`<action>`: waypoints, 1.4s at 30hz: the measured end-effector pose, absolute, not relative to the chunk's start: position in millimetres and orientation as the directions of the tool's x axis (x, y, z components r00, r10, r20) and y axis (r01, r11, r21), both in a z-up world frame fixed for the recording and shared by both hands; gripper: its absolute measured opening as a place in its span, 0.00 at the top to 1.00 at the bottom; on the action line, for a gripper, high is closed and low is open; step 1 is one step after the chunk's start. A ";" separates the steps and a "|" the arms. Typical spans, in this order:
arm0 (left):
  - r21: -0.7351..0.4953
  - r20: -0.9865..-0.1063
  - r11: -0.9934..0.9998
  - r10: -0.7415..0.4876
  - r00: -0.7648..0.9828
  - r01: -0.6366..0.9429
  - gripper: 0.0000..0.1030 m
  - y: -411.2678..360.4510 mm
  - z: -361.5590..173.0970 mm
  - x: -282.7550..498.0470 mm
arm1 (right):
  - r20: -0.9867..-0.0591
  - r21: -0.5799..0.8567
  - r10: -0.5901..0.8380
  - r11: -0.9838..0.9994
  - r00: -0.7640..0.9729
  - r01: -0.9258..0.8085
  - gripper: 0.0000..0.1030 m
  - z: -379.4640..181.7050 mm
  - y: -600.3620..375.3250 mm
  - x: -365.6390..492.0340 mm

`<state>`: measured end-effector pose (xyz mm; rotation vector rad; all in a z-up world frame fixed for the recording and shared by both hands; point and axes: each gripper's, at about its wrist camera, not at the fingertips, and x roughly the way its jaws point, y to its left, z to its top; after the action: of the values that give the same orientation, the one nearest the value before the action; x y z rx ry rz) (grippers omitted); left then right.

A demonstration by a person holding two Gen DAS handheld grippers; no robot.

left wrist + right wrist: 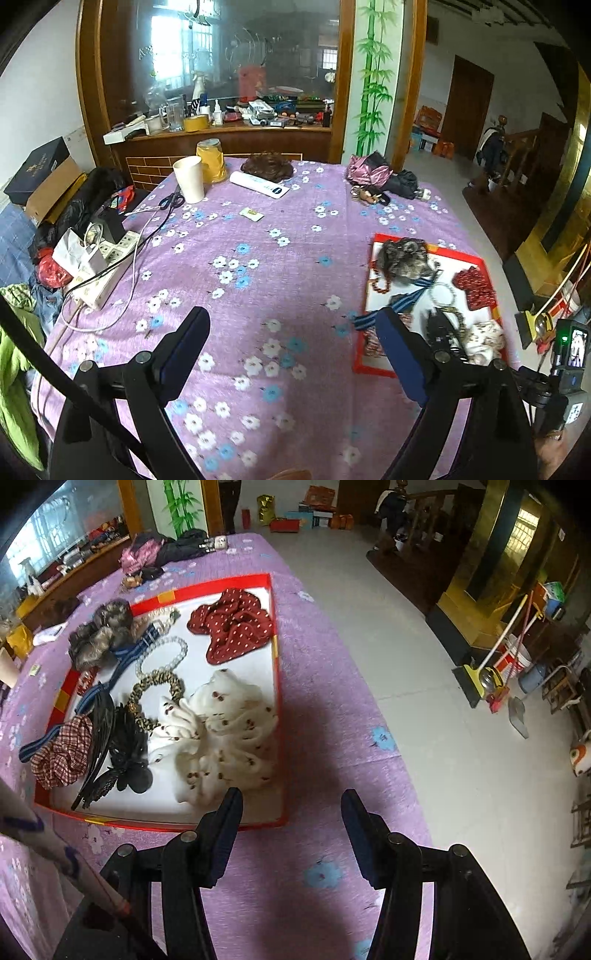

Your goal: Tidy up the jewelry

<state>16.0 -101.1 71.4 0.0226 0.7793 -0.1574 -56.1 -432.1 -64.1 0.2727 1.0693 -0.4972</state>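
A red-rimmed white tray (277, 686) lies on the purple flowered cloth; it also shows in the left wrist view (476, 259). In it lie a white scrunchie (225, 738), a red dotted scrunchie (232, 627), a leopard-print hair tie (155, 690), a clear bead bracelet (166, 653), black hair clips (118, 749), a plaid scrunchie (62, 753), a blue striped band (125, 657) and a grey fur scrunchie (99, 635). My right gripper (291, 812) is open and empty, just in front of the tray's near edge. My left gripper (291, 332) is open and empty above the cloth, left of the tray.
On the table's far side stand a white cup (190, 179), a yellow jar (211, 160), scissors (171, 201), a white remote-like box (258, 184), a brown wig (267, 168) and dark bags (380, 173). A power strip with cables (107, 273) lies at the left edge. The table's right edge drops to the floor (424, 664).
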 end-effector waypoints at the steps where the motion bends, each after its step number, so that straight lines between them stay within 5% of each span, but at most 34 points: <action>1: -0.045 -0.701 0.988 -0.137 0.700 0.148 0.13 -103.7 73.0 11.6 | -0.886 -0.018 -0.251 0.859 0.390 0.512 0.42 -63.5 -434.9 -57.3; 7: -0.126 -0.737 0.980 -0.196 0.647 0.153 0.13 -123.1 69.5 -1.2 | -0.860 0.087 -0.174 0.877 0.480 0.473 0.42 -47.9 -436.9 -87.3; 14: 0.078 -0.727 0.975 -0.088 0.681 0.209 0.13 -177.6 65.1 -36.7 | -0.853 0.140 -0.119 0.886 0.509 0.442 0.37 -39.5 -434.0 -126.0; 19: 0.109 -0.740 0.968 -0.073 0.668 0.226 0.13 -186.0 61.0 -54.2 | -0.857 0.177 -0.072 0.889 0.510 0.423 0.36 -39.7 -429.2 -138.3; 42: 0.153 -0.775 0.974 0.015 0.631 0.165 0.12 -141.5 45.7 -68.1 | -0.853 0.083 -0.069 0.961 0.517 0.264 0.29 -29.1 -345.2 -106.6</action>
<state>-68.1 -141.5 45.7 0.2178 0.8853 -0.0865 -106.6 -345.2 -29.1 0.2125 1.0092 -0.2019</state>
